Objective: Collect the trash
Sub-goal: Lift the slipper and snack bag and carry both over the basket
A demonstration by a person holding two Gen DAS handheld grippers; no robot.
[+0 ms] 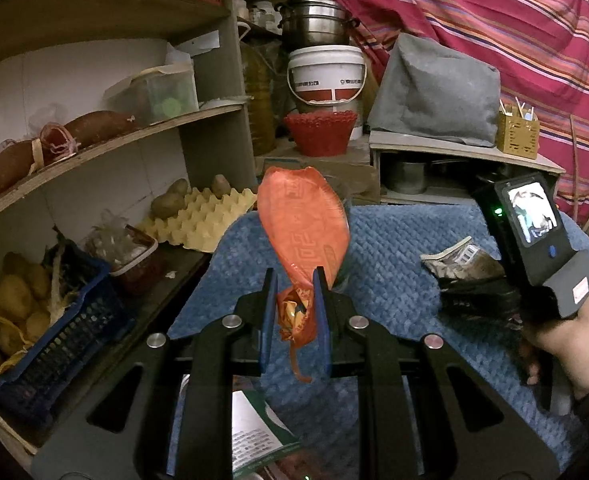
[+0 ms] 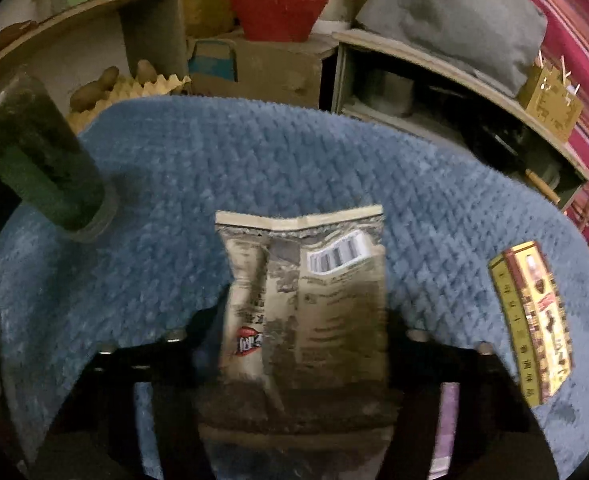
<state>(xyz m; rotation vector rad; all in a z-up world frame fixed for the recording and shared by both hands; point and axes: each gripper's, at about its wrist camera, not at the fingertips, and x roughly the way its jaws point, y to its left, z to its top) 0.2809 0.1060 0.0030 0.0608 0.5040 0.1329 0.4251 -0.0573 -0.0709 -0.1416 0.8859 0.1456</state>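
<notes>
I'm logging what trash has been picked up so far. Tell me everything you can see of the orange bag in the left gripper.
The orange bag is thin, glossy plastic printed with a faint square pattern. Its puffed upper part rises above the left gripper, tilted left, over the blue mat. Its neck is bunched and pinched between the shut blue fingers. Below the pinch hangs a crumpled end with a thin loose strip. Only the fingers touch it, as far as shows.

We see the left hand-held gripper [image 1: 294,280] angled slightly downward, jaws nearly closed and pinching; the right hand-held gripper [image 2: 302,328] tilts steeply down, gripped by a hand [image 1: 570,344], jaws half-spread.
</notes>
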